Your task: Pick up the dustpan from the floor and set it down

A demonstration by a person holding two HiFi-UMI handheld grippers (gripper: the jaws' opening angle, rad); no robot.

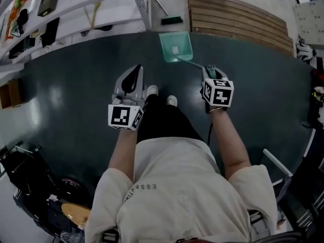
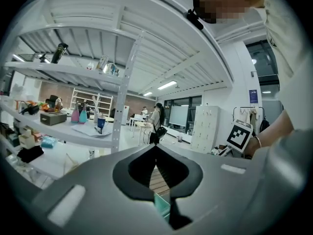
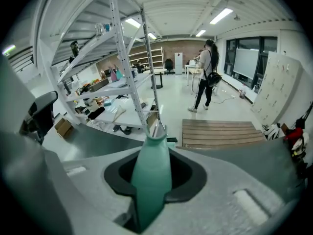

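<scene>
Dustpan (image 1: pixel 176 47) at the far edge of the mat (image 1: pixel 76 100), ahead of the shoes (image 1: pixel 152 90); its handle runs back and right into the right gripper (image 1: pixel 210 70). Left gripper (image 1: pixel 134 71) left of both, apart. Slatted board (image 1: pixel 238 16) beyond the mat, right; rack (image 1: pixel 140 4) beyond, left.

A dark floor covering (image 1: pixel 66 100) fills the middle of the head view. Beyond it, a slatted wooden platform (image 1: pixel 238 19) lies at one o'clock and white metal shelving (image 1: pixel 140 6) at eleven. In the right gripper view, ceiling strip lights (image 3: pixel 221 14) glow at one o'clock and dark windows (image 3: pixel 247 62) stand at three.
</scene>
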